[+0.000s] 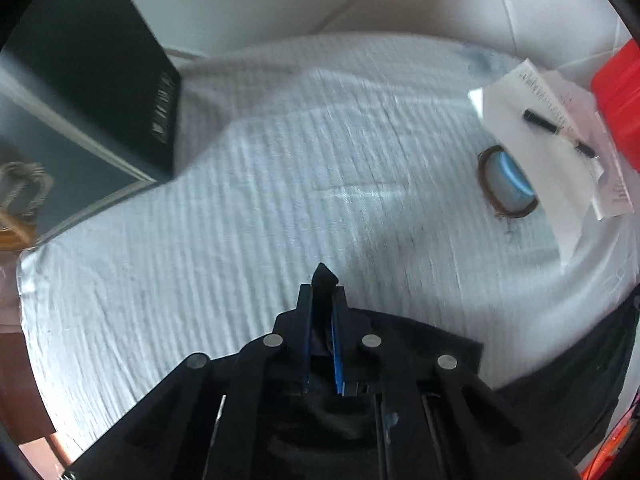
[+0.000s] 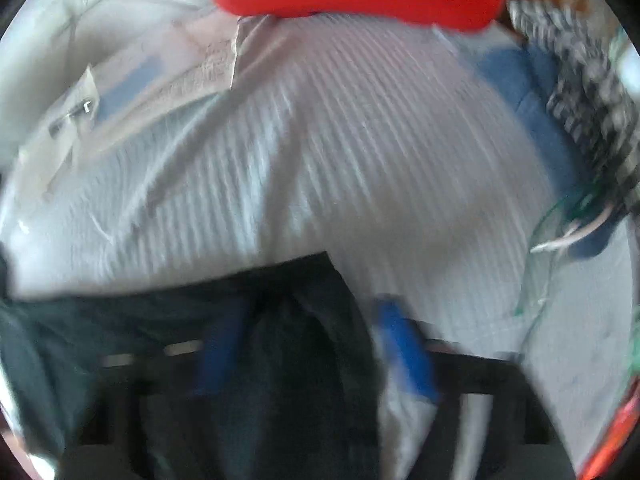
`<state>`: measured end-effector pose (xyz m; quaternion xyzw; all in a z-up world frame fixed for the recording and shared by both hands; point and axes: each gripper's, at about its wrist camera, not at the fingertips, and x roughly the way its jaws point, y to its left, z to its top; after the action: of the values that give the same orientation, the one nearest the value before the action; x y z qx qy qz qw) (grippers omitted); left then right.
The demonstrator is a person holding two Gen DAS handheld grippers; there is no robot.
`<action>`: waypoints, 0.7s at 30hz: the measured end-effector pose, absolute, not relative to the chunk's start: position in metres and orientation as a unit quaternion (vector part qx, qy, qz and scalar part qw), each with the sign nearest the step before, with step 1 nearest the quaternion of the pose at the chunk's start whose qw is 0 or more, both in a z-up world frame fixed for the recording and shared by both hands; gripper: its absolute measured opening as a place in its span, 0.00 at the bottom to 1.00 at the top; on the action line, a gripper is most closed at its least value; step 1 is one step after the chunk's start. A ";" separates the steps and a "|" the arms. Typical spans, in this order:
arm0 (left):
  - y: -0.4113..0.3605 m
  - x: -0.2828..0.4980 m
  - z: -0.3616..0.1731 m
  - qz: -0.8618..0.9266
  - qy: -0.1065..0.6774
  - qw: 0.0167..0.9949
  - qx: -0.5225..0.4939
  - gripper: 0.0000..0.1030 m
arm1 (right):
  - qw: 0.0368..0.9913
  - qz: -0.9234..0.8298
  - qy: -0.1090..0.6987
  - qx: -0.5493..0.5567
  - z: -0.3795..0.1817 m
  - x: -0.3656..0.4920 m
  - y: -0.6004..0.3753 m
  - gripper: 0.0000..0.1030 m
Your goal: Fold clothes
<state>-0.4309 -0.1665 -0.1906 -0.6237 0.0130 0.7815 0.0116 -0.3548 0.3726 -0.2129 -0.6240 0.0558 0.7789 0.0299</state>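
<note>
Garment (image 1: 420, 336), dark, pinched tight in left gripper (image 1: 322, 292); right gripper (image 2: 316, 320) blurred, wide-set around cloth, grip unclear. Mid-fold; next, carry far across bed (image 1: 240, 200).

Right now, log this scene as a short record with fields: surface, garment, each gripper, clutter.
surface: white ribbed sheet
garment: black cloth, lying at the near edge of the sheet
left gripper: shut on a pinch of the black cloth
right gripper: blurred; blue fingers apart, black cloth between them
clutter: papers with a pen on top, tape roll beside them, red box at the right edge
</note>
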 end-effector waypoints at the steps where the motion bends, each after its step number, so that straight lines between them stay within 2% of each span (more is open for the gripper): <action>1: -0.170 -0.424 -0.181 0.789 0.007 0.012 -0.615 0.08 | 0.022 0.784 0.055 -0.618 -0.206 -0.351 0.372 0.05; 3: -0.178 -0.401 -0.155 0.807 -0.007 0.016 -0.591 0.08 | 0.008 0.796 0.049 -0.603 -0.192 -0.344 0.370 0.05; 9: -0.196 -0.307 -0.091 0.844 -0.033 0.030 -0.535 0.08 | -0.040 0.825 0.100 -0.554 -0.153 -0.292 0.394 0.05; 13: -0.204 -0.231 -0.087 0.845 -0.039 0.025 -0.533 0.08 | -0.064 0.835 0.106 -0.535 -0.142 -0.256 0.396 0.05; 18: -0.203 -0.151 -0.125 0.812 -0.038 0.018 -0.582 0.09 | -0.083 0.812 0.094 -0.571 -0.164 -0.209 0.393 0.05; 19: -0.203 -0.142 -0.135 0.802 -0.036 0.015 -0.596 0.09 | -0.084 0.803 0.089 -0.583 -0.171 -0.201 0.393 0.07; 21: -0.208 -0.130 -0.142 0.791 -0.036 0.004 -0.611 0.14 | -0.079 0.791 0.079 -0.602 -0.180 -0.186 0.392 0.24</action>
<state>-0.1304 -0.2081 -0.1421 -0.6107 -0.0364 0.7910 0.0039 -0.1864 0.3924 -0.1796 -0.6018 0.0791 0.7908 -0.0791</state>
